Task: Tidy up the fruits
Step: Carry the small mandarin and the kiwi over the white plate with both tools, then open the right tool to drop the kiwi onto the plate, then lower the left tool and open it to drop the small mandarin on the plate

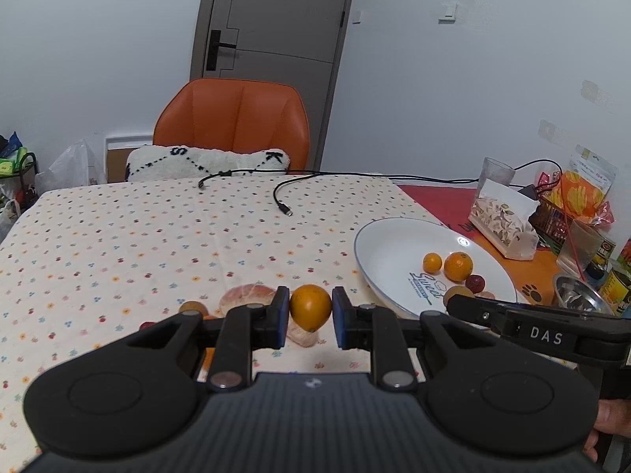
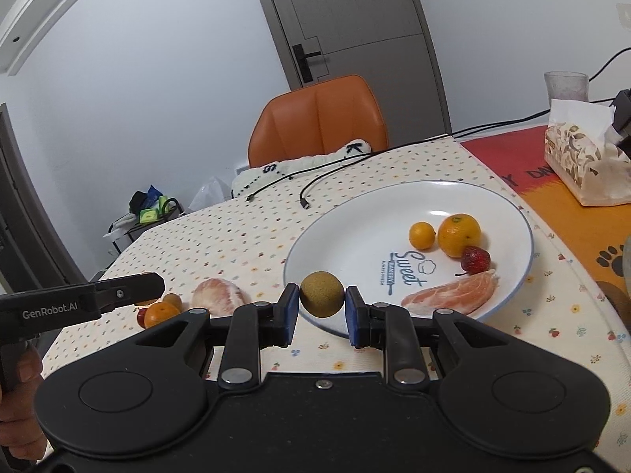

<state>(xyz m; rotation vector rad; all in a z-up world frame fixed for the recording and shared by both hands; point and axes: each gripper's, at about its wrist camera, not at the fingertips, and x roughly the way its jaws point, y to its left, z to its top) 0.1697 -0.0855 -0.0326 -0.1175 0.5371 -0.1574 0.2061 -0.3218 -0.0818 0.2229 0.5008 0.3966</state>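
Each gripper clamps one fruit to carry it to the plate (image 2: 512, 213): the left gripper (image 1: 309, 311) pinches an orange (image 1: 310, 307) above the table's near edge, while the right gripper (image 2: 321, 303) squeezes a brownish round fruit (image 2: 322, 294) over the plate's near rim.

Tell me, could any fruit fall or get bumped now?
Maybe. The right gripper holds a round brown fruit just at the plate rim; it might slip and roll off. The left gripper pinches an orange above a peeled citrus piece, and might squash it.
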